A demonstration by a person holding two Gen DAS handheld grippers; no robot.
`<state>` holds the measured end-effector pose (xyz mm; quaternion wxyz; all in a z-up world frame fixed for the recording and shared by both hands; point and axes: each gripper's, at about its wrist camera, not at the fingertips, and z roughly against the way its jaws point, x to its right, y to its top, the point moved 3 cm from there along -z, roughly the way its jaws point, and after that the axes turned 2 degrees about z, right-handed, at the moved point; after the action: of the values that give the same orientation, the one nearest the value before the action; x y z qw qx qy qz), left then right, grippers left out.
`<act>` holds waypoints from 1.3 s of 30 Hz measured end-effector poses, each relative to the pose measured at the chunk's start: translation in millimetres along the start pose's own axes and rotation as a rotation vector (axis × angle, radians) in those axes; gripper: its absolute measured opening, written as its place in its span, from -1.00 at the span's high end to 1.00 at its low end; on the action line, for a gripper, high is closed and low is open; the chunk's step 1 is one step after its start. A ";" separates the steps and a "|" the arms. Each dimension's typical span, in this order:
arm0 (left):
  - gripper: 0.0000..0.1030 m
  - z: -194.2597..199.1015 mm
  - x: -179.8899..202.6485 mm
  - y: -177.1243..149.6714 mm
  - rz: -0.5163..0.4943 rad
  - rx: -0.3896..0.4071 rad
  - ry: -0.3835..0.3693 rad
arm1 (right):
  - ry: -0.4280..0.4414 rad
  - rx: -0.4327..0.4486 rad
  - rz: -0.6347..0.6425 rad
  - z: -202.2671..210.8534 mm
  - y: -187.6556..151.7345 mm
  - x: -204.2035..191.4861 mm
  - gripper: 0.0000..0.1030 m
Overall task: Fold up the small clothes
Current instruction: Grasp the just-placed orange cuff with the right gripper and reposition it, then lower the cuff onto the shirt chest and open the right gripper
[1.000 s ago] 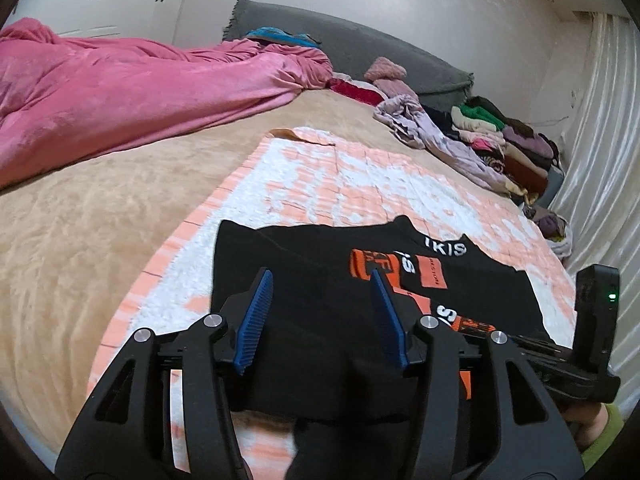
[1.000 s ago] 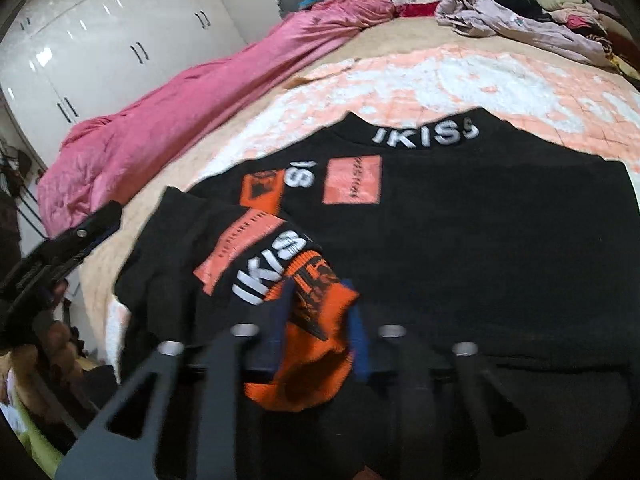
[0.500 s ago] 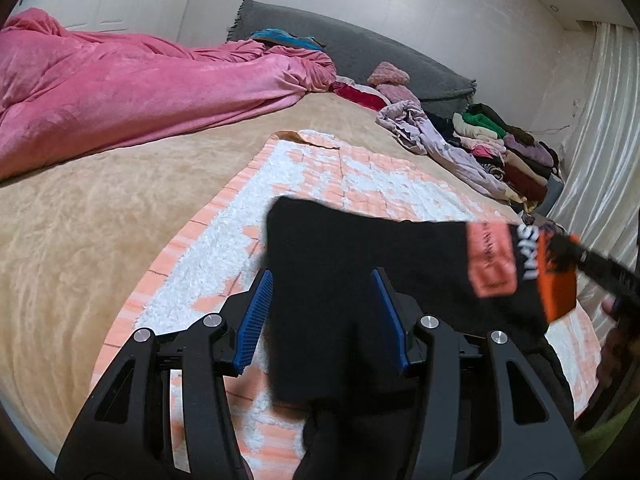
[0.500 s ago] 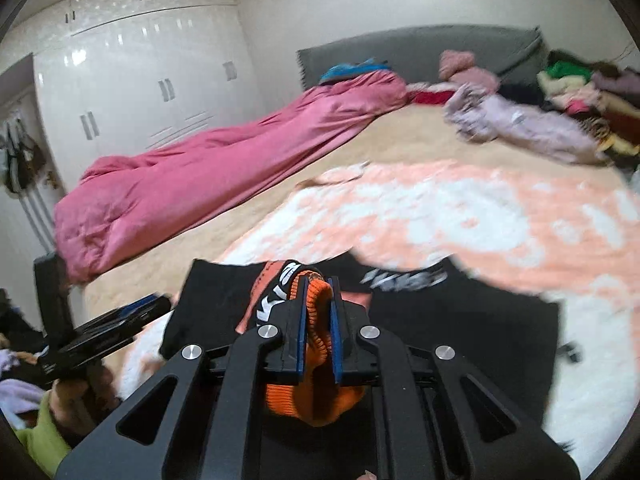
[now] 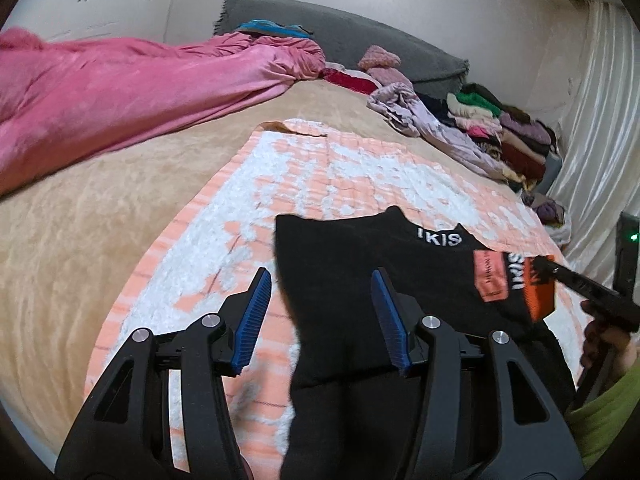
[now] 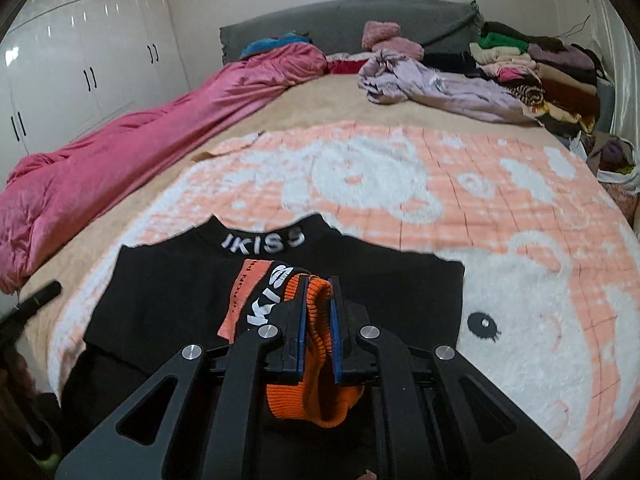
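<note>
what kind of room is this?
Most likely a home bedroom: a wide bed with a grey padded headboard, a crumpled pink quilt, and white built-in wardrobe doors.

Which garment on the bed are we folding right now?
On the bed, find the peach and white blanket spread over its middle. At its near edge lies a black sweater with white IKISS lettering on the collar. Unlike the clothes piled by the headboard, its orange cuff is clamped in the right gripper.

Each black hand-held gripper [image 5: 320, 312] has blue ribbed pads [image 5: 253, 316] and silver screws; the sleeve [image 5: 608, 412] is lime green.
</note>
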<state>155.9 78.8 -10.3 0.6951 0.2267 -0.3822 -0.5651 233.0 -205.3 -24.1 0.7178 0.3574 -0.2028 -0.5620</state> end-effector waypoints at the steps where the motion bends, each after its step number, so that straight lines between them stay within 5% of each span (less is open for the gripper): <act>1: 0.02 -3.0 7.7 4.7 -0.018 -0.016 0.000 | -0.005 -0.004 0.000 -1.9 -1.2 0.1 0.83; 8: 0.01 -56.9 52.0 -0.4 -0.094 -0.151 -0.049 | -0.018 -0.047 -0.022 -15.7 -8.3 8.6 0.83; 12: 0.01 -88.3 46.7 -19.1 -0.123 -0.182 0.028 | -0.040 -0.080 0.006 -25.1 -12.1 11.6 0.82; 15: -0.03 -96.6 33.8 -28.8 -0.100 -0.187 0.019 | -0.055 -0.089 0.011 -32.4 -14.8 15.8 0.81; 25: -0.03 -94.5 31.4 -30.6 -0.101 -0.161 -0.001 | -0.152 -0.053 -0.015 -23.2 -18.2 27.3 0.60; 30: -0.03 -94.3 31.0 -30.0 -0.102 -0.154 -0.006 | -0.106 -0.007 0.013 2.1 -18.0 11.3 0.42; 39: -0.03 -78.4 29.2 -32.1 -0.123 -0.140 0.015 | -0.034 -0.062 0.085 1.3 -38.2 -26.2 0.41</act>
<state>200.0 33.3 -73.7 0.6761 0.2050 -0.3216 -0.6305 199.3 -185.0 -48.7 0.7481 0.3168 -0.2124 -0.5430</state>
